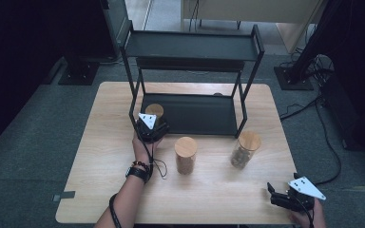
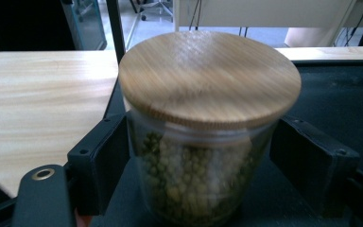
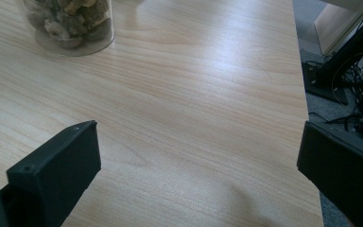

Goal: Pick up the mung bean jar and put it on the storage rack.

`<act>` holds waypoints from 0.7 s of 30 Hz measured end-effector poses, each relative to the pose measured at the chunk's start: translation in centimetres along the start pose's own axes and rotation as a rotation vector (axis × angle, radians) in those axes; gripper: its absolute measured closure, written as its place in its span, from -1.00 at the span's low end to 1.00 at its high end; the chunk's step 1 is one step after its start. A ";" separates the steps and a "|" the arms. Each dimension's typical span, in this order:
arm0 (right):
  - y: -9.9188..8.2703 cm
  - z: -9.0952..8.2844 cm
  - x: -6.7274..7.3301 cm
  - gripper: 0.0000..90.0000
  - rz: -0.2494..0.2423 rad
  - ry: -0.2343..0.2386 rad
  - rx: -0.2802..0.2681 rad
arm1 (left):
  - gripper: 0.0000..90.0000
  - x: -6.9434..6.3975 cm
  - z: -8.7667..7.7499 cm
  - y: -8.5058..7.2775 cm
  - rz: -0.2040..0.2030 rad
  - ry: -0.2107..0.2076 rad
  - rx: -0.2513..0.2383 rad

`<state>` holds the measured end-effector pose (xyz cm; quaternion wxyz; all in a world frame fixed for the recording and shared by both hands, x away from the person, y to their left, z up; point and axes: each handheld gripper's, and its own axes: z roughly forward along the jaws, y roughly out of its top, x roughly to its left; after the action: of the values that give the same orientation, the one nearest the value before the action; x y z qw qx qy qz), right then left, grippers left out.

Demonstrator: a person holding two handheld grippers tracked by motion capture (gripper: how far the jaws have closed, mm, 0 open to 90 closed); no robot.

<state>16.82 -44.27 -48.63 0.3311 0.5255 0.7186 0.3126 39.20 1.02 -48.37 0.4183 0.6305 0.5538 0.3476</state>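
Observation:
A glass jar of green beans (image 2: 194, 184) with a round bamboo lid (image 2: 208, 75) stands on the lower shelf of a black rack (image 1: 195, 114), at its left front corner (image 1: 154, 110). My left gripper (image 1: 154, 121) reaches in from the front, its jaws on either side of the jar's glass (image 2: 201, 142). They sit close to the glass, and a thin gap shows at the right jaw, so the gripper is open. My right gripper (image 1: 272, 194) rests low near the table's front right corner, open wide with bare wood between its jaws (image 3: 196, 156).
Two more lidded jars stand on the wooden table (image 1: 100, 156) in front of the rack: one with brown filling (image 1: 186, 154), one with dark lumps (image 1: 244, 149) (image 3: 68, 23). The rack's upper shelf (image 1: 190, 45) overhangs the lower one. Cables lie on the floor to the right.

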 end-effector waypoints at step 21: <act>0.0 0.0 0.1 -1.00 -0.008 -0.001 0.001 | -0.77 1.4 -3.5 -2.0 0.002 -0.116 -0.024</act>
<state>16.82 -44.17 -48.65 0.3325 0.5231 0.7207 0.3105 35.46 2.96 -48.78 0.4570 0.6450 0.5237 0.3175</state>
